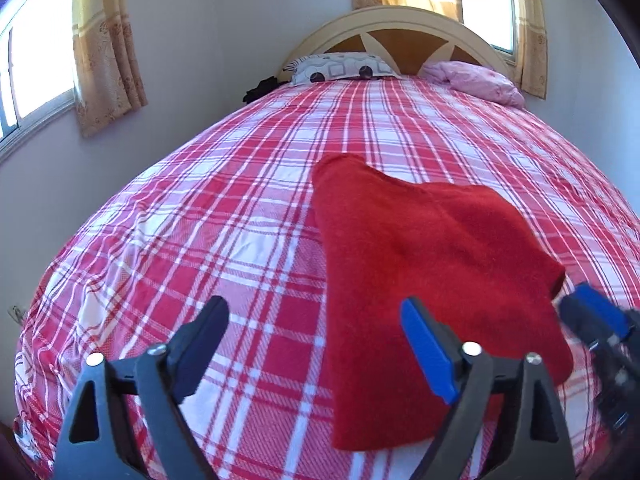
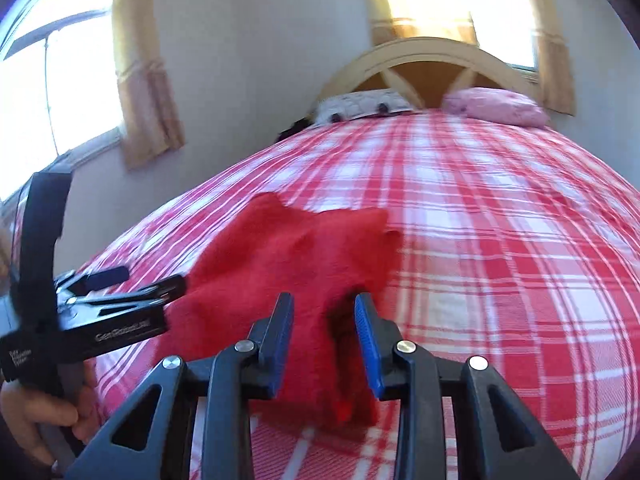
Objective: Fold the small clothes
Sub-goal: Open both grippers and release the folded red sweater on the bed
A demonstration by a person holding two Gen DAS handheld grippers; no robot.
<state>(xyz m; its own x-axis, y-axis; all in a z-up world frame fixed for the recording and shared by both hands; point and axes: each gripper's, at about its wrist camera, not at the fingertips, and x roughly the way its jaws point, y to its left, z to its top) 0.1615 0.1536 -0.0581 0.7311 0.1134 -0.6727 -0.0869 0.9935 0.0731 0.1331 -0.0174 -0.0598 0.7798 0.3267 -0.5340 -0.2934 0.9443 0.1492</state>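
A small red fleece garment (image 1: 420, 280) lies on the red-and-white plaid bedspread (image 1: 200, 220), partly folded. My left gripper (image 1: 316, 320) is open, low over the bed at the garment's left edge, its right finger over the cloth. It also shows in the right wrist view (image 2: 148, 280), its tips at the garment's left side. My right gripper (image 2: 324, 312) is open with its fingers on either side of a raised fold at the garment's (image 2: 304, 256) near right edge. It appears blurred at the garment's right edge in the left wrist view (image 1: 592, 312).
A patterned pillow (image 1: 340, 66) and a pink pillow (image 1: 476, 78) lie by the arched headboard (image 1: 400, 24). A dark object (image 1: 260, 88) sits at the bed's far left edge. Curtained windows (image 1: 36, 64) and walls surround the bed.
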